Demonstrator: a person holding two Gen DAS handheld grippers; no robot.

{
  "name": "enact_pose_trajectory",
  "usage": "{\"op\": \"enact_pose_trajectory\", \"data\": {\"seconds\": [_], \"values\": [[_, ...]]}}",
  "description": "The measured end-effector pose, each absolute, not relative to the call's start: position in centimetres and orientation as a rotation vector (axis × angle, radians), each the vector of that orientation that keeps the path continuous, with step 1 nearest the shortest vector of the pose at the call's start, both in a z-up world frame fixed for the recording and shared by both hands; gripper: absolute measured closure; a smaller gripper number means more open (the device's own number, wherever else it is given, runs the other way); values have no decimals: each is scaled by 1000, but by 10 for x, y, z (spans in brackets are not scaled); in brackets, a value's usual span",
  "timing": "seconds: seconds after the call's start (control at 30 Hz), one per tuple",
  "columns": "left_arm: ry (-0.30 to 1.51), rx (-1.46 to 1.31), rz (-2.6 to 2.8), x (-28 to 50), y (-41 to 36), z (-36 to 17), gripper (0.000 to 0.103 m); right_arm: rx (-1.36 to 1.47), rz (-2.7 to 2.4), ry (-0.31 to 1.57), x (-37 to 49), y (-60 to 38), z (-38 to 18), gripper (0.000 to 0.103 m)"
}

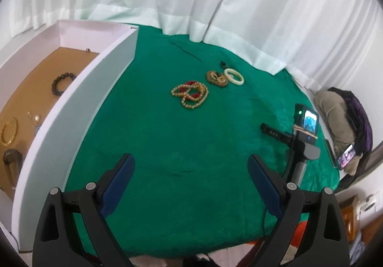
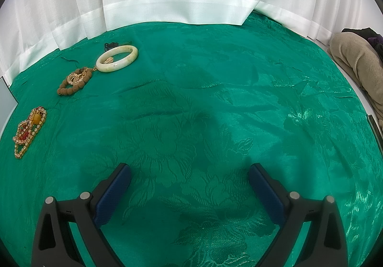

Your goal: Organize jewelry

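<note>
Jewelry already lies in the white box [image 1: 71, 89] at far left: a dark bead bracelet [image 1: 62, 83] and a gold bangle [image 1: 9, 131]. On the green cloth [image 1: 167, 147], the pearl strands [image 1: 190, 94], wooden beads [image 1: 216, 78] and white bangle [image 2: 117, 58] rest together. Left gripper [image 1: 191, 166] and right gripper [image 2: 190, 174] both gape wide, empty.

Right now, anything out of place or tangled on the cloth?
Yes. The pearl strand is tangled with red beads in a heap, and the wooden bead bracelet touches the white bangle. All sit loose on the green cloth, outside the box.
</note>
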State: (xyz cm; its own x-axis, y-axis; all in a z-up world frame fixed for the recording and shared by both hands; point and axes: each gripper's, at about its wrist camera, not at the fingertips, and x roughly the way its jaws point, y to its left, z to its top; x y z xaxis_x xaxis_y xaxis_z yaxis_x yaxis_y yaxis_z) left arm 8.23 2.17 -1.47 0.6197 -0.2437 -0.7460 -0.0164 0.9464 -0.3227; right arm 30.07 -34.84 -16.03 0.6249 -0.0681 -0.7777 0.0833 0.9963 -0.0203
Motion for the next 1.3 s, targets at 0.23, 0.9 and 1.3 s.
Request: {"op": "enact_pose_trajectory", "data": {"seconds": [0.23,0.9,1.3], "values": [[897,-284,-125,77,24,-14,7,18,-87,891,300,-348,-160,2],[959,-192,-112,106,18,-39,7,16,-86,892,302,-349,-160,2],[959,-107,-161,173,-14,-39,7,14,-84,894,302,-348,-161,0]]}}
